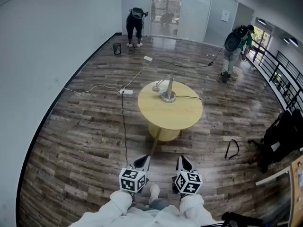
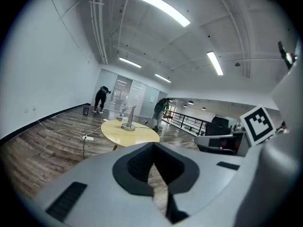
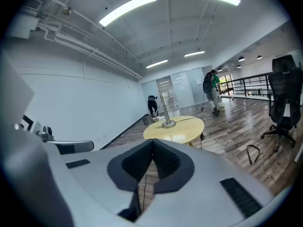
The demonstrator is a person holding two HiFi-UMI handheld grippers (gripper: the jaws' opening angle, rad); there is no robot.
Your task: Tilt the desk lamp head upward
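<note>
A silver desk lamp [image 1: 167,90] stands on a round yellow table [image 1: 177,114] in the middle of the room, its head [image 1: 156,87] drooping to the left. The lamp [image 2: 129,119] shows far ahead in the left gripper view, and the lamp [image 3: 165,115] likewise in the right gripper view. My left gripper [image 1: 144,161] and right gripper [image 1: 183,162] are held low, close to my body and well short of the table. Both are shut, with nothing between their jaws.
A black cord [image 1: 124,126] runs over the wood floor from a white power strip [image 1: 126,91] towards me. Two people [image 1: 134,26] [image 1: 234,48] work at the far end. A black chair [image 1: 281,138] and a strap [image 1: 231,149] lie at the right.
</note>
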